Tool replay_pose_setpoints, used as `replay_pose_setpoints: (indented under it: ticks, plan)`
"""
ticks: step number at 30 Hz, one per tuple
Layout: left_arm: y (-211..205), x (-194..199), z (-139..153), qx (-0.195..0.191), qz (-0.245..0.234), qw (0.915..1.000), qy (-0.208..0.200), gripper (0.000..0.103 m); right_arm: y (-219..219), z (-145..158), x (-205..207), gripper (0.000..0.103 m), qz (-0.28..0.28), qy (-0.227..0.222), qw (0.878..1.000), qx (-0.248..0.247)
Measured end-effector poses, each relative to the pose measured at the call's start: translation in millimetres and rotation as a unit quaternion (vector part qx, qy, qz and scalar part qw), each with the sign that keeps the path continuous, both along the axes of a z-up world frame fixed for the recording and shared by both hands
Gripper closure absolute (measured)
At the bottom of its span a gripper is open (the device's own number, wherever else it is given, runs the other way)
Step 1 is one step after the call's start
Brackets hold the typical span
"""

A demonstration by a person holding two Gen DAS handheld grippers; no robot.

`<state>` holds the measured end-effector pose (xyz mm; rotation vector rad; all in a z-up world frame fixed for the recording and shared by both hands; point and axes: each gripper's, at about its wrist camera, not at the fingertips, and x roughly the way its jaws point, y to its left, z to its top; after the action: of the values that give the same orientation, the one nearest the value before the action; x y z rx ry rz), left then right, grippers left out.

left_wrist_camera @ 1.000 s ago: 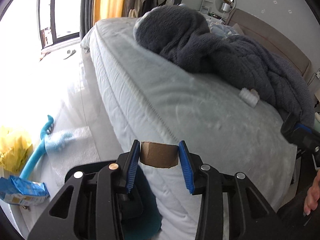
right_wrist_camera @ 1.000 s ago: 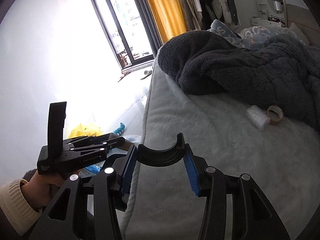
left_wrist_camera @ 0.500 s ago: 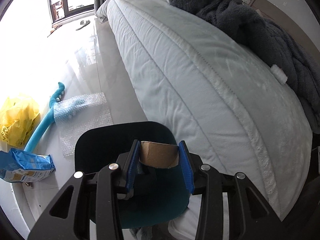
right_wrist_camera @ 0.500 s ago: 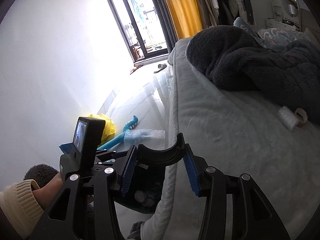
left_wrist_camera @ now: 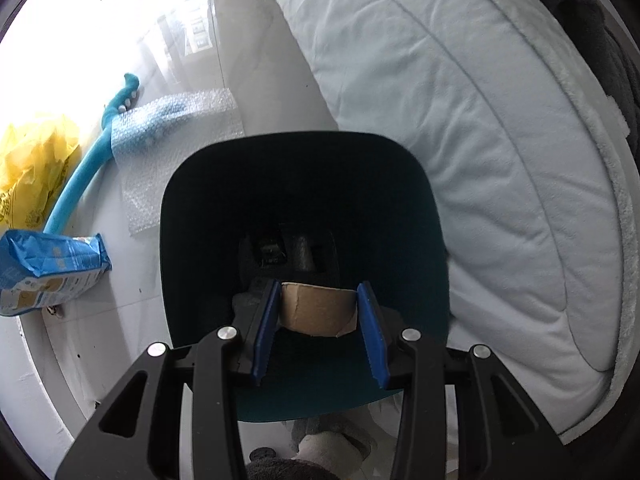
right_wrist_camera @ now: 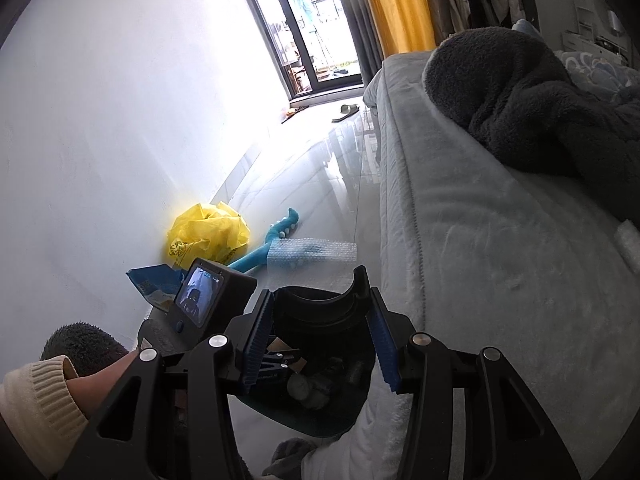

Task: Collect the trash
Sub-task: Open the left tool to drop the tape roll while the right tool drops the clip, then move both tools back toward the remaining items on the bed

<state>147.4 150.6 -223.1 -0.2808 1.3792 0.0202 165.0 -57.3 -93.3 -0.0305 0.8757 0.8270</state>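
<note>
The left gripper [left_wrist_camera: 318, 330] points down into the dark bin [left_wrist_camera: 434, 216] on the floor beside the bed [left_wrist_camera: 480, 120]. Its blue pads press on both sides of a brown cardboard ring [left_wrist_camera: 318, 308], so the ring is held tight right over the bin's mouth and is not dropped yet. The right gripper [right_wrist_camera: 318, 336] is nearly closed too, and its pads pinch a curved black plastic piece [right_wrist_camera: 320, 306], which sits up above the same bin. Down in the bin there are already a few bits of trash [right_wrist_camera: 316, 384], so some of the job looks done. A lot is left, I think. On the floor by the wall lie a yellow plastic bag [right_wrist_camera: 208, 236], a blue snack packet [left_wrist_camera: 48, 268], a sheet of bubble wrap [left_wrist_camera: 176, 136] and a long blue toy [left_wrist_camera: 80, 184]; I cannot tell if the toy is trash. On the bed, near the dark fluffy blanket [right_wrist_camera: 532, 112], a small white scrap [right_wrist_camera: 630, 240] shows at the edge of the right wrist view.
</note>
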Motion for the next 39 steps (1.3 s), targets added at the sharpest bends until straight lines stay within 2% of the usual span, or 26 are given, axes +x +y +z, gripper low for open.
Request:
replay_pose_setpoints:
  ticks: [8,13,19,27,33,39]
  plan:
    - [25.2,-8.3,-14.5,-0.035,0.024,0.9987,0.027,0.059,37.4,-25.4,6.1,0.055,0.025,0.032,0.999,-0.021]
    - [36.8,-15.2,-15.2,-0.033,0.032,0.9985,0.032,0.036,55.5,-45.4,12.2,0.055,0.032,0.047,0.997,-0.042]
    - [58.7,-22.7,1.2,-0.037,0.050,0.9980,-0.010,0.028,73.4,-65.2,18.3,0.055,0.036,0.065,0.995,-0.060]
    - [77.0,-32.9,34.3,0.009,0.057,0.9961,-0.067,0.023,94.6,-92.7,19.2,0.055,0.048,0.088,0.991,-0.091]
    - [87.3,-39.6,64.1,0.016,0.072,0.9900,-0.120,0.021,104.4,-110.6,18.3,0.055,0.054,0.105,0.987,-0.111]
    - [83.2,-42.7,90.5,0.038,0.062,0.9819,-0.175,0.021,110.0,-127.8,12.9,0.055,0.068,0.115,0.981,-0.141]
